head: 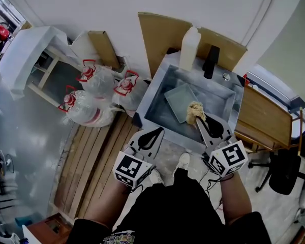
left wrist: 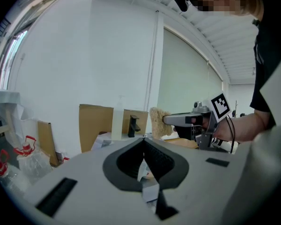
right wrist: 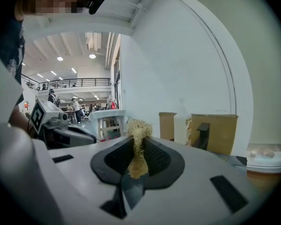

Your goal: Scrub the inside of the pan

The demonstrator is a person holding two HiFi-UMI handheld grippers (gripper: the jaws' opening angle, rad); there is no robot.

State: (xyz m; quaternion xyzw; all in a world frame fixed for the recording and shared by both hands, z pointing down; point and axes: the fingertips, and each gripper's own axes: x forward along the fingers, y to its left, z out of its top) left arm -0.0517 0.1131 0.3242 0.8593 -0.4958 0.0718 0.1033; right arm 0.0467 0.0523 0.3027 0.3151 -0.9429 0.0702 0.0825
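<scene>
A pale rectangular pan (head: 179, 101) lies tilted inside the metal sink (head: 231, 112). My right gripper (head: 199, 119) reaches over the sink's front edge, shut on a tan fibrous scrubber (head: 195, 111) that hangs just above the pan's near corner. In the right gripper view the scrubber (right wrist: 138, 134) is pinched between the jaws of that gripper (right wrist: 139, 140). My left gripper (head: 156, 132) is shut with nothing in it, just short of the sink's front left rim. From the left gripper (left wrist: 143, 140) I see the right one (left wrist: 193, 120) and the scrubber (left wrist: 157, 122) alongside.
A white bottle (head: 190, 47) and a black faucet (head: 211, 61) stand at the sink's back, with cardboard (head: 161, 34) behind. Several water jugs (head: 94, 98) sit on the floor to the left. A wooden table (head: 264, 118) and a black chair (head: 284, 173) are at the right.
</scene>
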